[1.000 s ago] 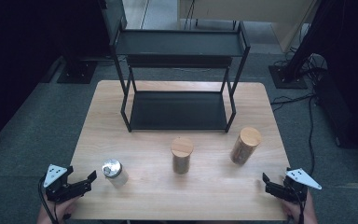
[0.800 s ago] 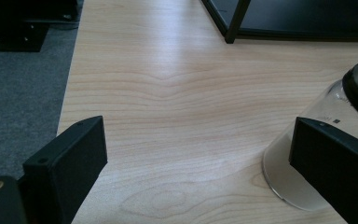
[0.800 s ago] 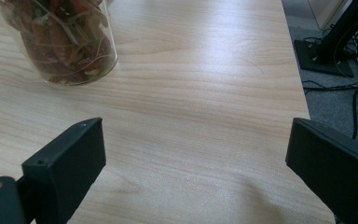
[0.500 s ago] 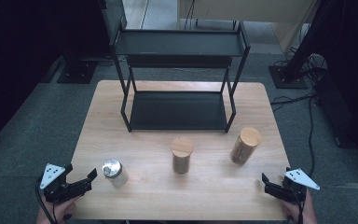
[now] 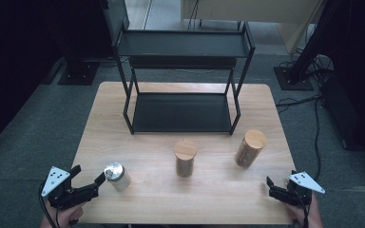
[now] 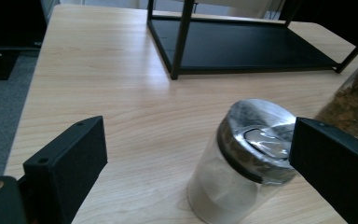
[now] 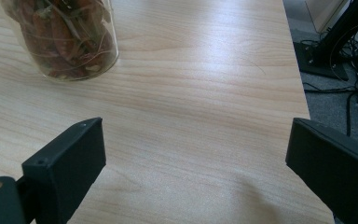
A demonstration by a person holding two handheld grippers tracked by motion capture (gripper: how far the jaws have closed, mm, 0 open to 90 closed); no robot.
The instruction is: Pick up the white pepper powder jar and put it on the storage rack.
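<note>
A small clear jar with a silver lid [image 5: 116, 175] stands near the table's front left. My left gripper [image 5: 89, 175] is open just to its left, with the fingertips close to the jar and not around it. In the left gripper view the jar [image 6: 242, 163] sits ahead of the left gripper [image 6: 198, 137], partly behind the right jaw. Two wooden-lidded jars stand mid-table, one in the centre [image 5: 185, 157] and one to the right [image 5: 249, 147]. My right gripper [image 5: 272, 187] is open at the front right corner. Its own view shows the right gripper [image 7: 196, 140] over bare wood, with a jar of dried red chillies [image 7: 65, 37] farther off.
A black two-level metal rack [image 5: 183, 80] stands at the back of the wooden table [image 5: 142, 199]; its lower shelf [image 6: 242, 44] is bare. A jar of dried leaves [image 6: 354, 100] shows at the right edge. Cables and stand bases [image 5: 294, 78] lie on the floor to the right.
My left gripper has lifted slightly beside the silver-lidded jar. The right gripper and the jars have stayed where they were.
</note>
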